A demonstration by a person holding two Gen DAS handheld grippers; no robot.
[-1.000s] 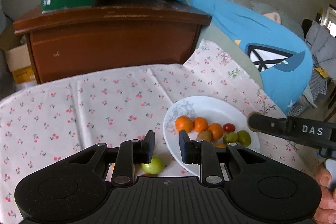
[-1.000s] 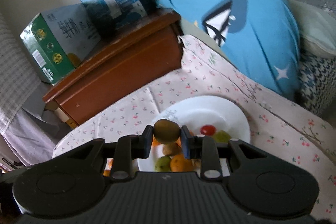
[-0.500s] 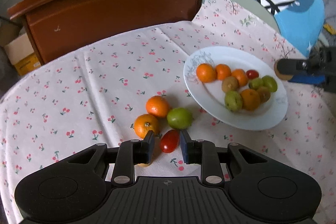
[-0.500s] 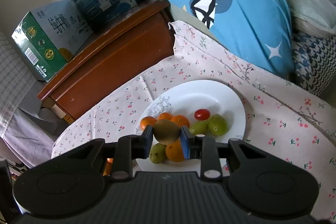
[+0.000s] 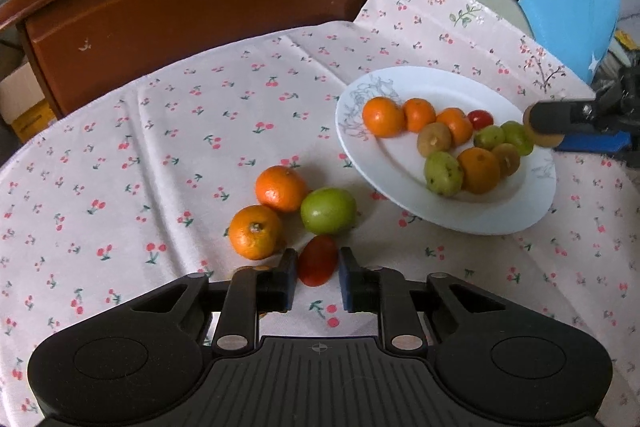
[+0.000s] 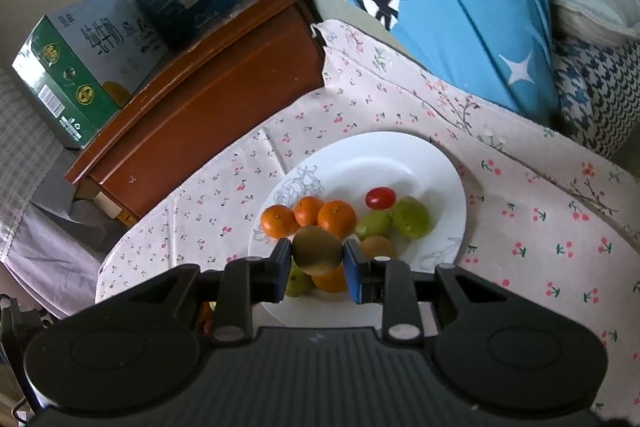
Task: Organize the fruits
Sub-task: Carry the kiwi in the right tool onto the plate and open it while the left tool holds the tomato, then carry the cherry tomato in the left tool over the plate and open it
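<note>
Two things worry me right now. My left tongs (image 5: 318,277) have just been closing with the cherry tomato (image 5: 317,261) between the pads; the pads sit just off its sides as far as I can see, so I wouldn't call it gripped yet. It's soft and slick, so if I clamp hard it could split, and if I clamp off-centre it'll probably squirt out toward the green fruit (image 5: 328,211) touching its far end.

The other worry: my right tongs (image 6: 317,259) are pinching a kiwi (image 6: 318,250) over the near side of the white plate (image 6: 424,163), right above the pile. Let go from up there and I reckon it bounces, knocks a neighbour or rolls off the rim onto the cherry-print cloth (image 5: 168,131).

The plate already holds:
- four mandarins
- a cherry tomato at the far side
- three green fruits
- two brownish kiwi-looking ones

Its far half is bare, so there's room.

Not yet plated, on the desk left of the plate: two mandarins (image 5: 280,188), the green fruit and my tomato, all bunched together, which makes a clean pick fiddly.
</note>
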